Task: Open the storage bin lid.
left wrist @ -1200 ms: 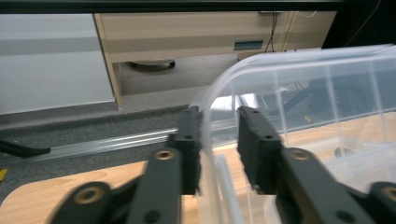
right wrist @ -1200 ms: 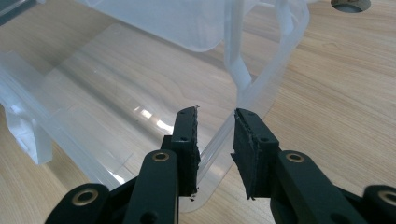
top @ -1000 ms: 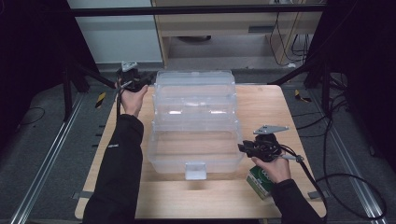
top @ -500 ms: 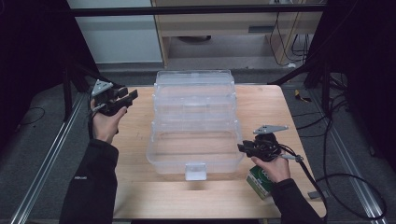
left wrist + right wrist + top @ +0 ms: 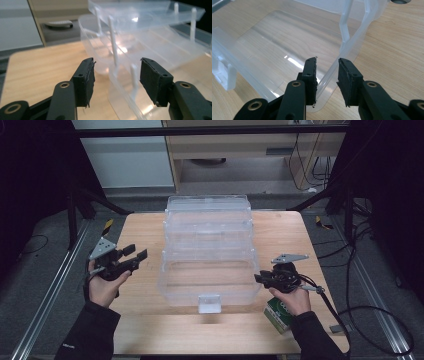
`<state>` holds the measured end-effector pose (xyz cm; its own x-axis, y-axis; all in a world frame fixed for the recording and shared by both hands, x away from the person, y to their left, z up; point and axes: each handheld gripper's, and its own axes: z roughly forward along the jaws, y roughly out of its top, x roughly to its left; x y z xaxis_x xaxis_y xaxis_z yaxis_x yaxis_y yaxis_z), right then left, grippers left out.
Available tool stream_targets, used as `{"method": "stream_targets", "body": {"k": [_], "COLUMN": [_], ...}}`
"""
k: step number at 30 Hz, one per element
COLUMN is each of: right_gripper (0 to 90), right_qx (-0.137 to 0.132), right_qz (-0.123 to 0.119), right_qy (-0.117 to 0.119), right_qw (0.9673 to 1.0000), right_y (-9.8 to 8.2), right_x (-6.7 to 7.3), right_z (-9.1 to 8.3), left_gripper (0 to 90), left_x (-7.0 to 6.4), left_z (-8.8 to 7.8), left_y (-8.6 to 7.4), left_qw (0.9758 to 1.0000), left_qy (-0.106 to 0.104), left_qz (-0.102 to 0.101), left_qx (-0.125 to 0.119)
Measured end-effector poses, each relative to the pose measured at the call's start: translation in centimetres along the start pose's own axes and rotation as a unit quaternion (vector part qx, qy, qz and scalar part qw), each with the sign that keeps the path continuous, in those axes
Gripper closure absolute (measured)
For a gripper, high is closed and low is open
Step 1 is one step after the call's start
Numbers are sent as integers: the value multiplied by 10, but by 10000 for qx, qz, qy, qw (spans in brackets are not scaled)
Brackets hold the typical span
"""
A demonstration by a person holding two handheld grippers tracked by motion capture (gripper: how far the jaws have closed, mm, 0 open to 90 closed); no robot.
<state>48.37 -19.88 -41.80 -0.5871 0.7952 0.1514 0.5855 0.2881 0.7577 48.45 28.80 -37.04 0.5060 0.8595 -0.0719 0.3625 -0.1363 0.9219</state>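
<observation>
One clear plastic tiered organizer [image 5: 207, 250], three trays stepped open, sits mid-table; long axis runs near edge to far edge, latch end twd the person. Right gripper [image 5: 261, 279] at its near right corner, jaws straddling the bottom tray's rim w/ a gap, not pressing. Left gripper [image 5: 137, 255] off its left side, jaws just been opening, wide, nothing between. One green box [image 5: 278, 312] by right hand; one wooden table [image 5: 140, 227].

Both forearms wear dark, near-black long sleeves with ribbed cuffs. Each hand carries a black gripper: the left gripper [image 5: 131, 255] and the right gripper [image 5: 260, 279] are each topped by a grey three-cornered plate with small holes. Their jaws are black arms with brass-ringed pivot screws, ending in flat, matte black pads [image 5: 85, 81]. A black cable [image 5: 345, 312] trails from the right one.
</observation>
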Motion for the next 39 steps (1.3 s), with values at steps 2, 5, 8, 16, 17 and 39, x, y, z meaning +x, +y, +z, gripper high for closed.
{"method": "stream_targets", "body": {"k": [2, 5, 8, 16, 17, 39], "right_gripper": [683, 683, 683, 683, 683, 684], "right_qx": [-1, -1, -3, 2, 3, 80], "right_qz": [0, -3, -7, -7, -8, -38], "right_qy": [0, 0, 4, -2, -3, -186], "right_qw": [10000, 10000, 10000, 10000, 10000, 9998], "right_y": [0, 0, 0, 0, 0, 2], "right_x": [0, 0, 0, 0, 0, 5], "right_z": [0, 0, 0, 0, 0, 0], "left_gripper": [442, 451, 458, 490, 499, 527], "left_x": [-6, -16, -23, -33, -33, -32], "left_z": [0, 3, 8, 17, 18, 23], "left_y": [-6, -17, -25, -38, -39, -45], "left_qw": [9999, 9994, 9984, 9951, 9948, 9938], "left_qy": [-52, -128, -197, -141, -143, -305], "left_qz": [62, 182, 244, 402, 375, 280], "left_qx": [74, 279, 473, 888, 941, 1036]}}
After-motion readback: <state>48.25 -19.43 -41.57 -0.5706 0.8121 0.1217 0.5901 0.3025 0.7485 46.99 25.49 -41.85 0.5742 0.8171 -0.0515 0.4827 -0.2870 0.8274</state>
